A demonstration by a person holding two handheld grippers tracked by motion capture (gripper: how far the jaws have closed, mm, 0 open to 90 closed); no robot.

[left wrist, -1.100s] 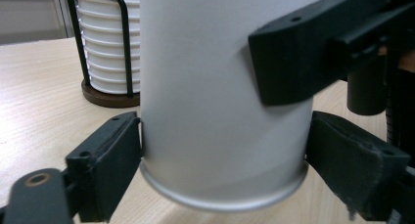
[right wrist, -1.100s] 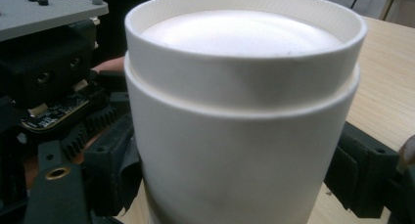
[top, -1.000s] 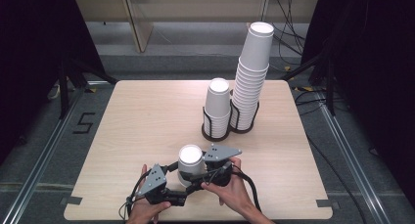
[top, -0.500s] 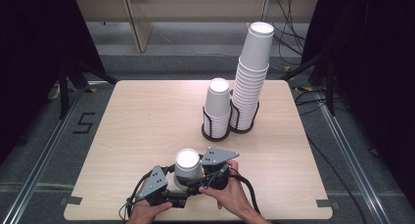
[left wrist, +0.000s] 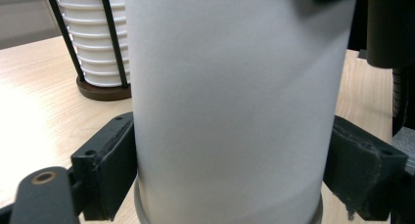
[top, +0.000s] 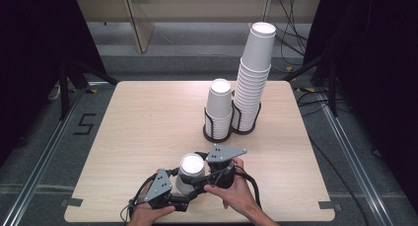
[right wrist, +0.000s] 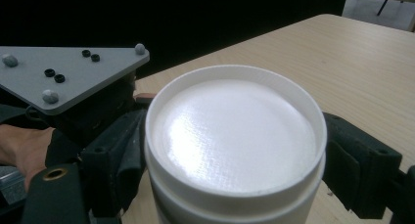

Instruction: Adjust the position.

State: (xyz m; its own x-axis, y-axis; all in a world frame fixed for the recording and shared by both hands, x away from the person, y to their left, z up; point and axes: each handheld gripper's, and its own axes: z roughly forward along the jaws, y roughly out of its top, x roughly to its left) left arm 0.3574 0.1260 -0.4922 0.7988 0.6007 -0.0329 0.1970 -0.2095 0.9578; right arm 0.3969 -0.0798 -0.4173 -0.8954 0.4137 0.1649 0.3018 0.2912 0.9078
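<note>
High view above table looking down, gripper views close (sharing one cup)

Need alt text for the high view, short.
Two hand-held grippers grasp one upside-down white paper cup near the front edge of a light wooden table, the left gripper low on it and the right gripper near its top. Farther back stand two wire holders: a short cup stack and a tall cup stack.

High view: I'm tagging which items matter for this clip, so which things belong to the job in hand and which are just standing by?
In the job:
- upside-down white cup
- left tool, gripping the cup low down
- right tool, gripping near its top

Standing by:
- short cup stack in a wire holder
- tall cup stack in its holder
- table
</note>
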